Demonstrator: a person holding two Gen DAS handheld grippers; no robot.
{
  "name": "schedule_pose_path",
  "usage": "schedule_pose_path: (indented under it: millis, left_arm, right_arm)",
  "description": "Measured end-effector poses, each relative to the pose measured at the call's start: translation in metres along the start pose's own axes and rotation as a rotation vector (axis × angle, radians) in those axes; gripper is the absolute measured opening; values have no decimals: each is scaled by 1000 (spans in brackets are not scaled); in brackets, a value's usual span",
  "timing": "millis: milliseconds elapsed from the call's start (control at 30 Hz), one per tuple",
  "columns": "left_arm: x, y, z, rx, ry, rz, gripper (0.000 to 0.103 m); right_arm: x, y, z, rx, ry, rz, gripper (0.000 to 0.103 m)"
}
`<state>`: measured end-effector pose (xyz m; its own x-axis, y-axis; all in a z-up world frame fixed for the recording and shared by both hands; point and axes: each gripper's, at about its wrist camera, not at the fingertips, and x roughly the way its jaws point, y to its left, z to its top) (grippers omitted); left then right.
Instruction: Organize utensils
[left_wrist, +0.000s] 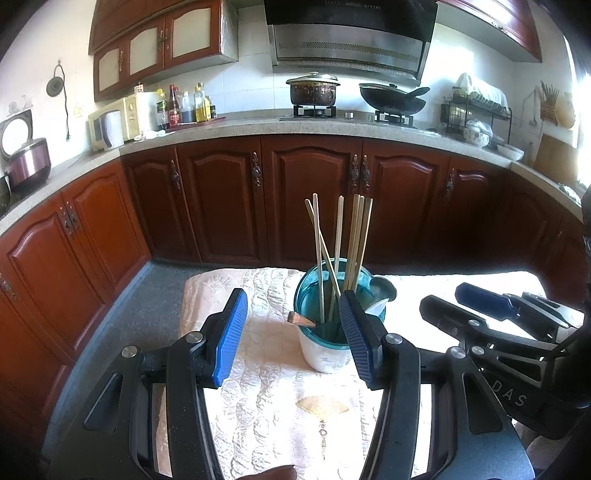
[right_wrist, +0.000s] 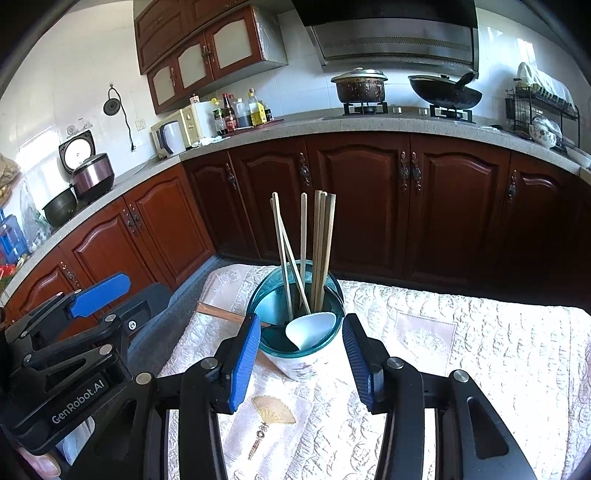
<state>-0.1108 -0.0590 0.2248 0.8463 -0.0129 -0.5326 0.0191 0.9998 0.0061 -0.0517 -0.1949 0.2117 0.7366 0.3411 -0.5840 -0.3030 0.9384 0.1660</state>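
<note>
Just ahead of both released, empty grippers, the teal-rimmed white holder already holds wooden chopsticks and white spoon, so little seems left.

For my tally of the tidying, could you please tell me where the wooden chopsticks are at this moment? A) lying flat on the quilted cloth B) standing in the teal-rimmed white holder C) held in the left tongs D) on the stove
B: the pale wooden chopsticks stand upright inside the teal-rimmed white holder on the cloth, and both tongs are empty.
</note>
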Motion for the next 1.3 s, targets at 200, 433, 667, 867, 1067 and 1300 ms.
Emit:
schedule_pose_path:
  millis: [200, 433, 667, 867, 1067, 1300]
  left_arm:
    - [4, -1, -1, 11, 7, -1, 52]
    - [7, -2, -1, 11, 12, 0, 52]
    - [8, -1, -2, 9, 14, 1, 52]
    - [9, 0, -3, 12, 14, 2, 52]
    - [12, 2, -4, 2, 23, -12, 52]
    - [16, 0, -3, 0, 37, -22, 52]
  right_arm:
    - [1, 0, 0, 1, 3, 1, 44]
    - [8, 0, 0, 2, 16, 5, 44]
    - [11, 2, 0, -1, 19, 8, 45]
    - [13, 2, 0, 0, 25, 8, 45]
    - [14, 3, -1, -1, 27, 11, 45]
    - [19, 4, -4, -3, 40, 16, 45]
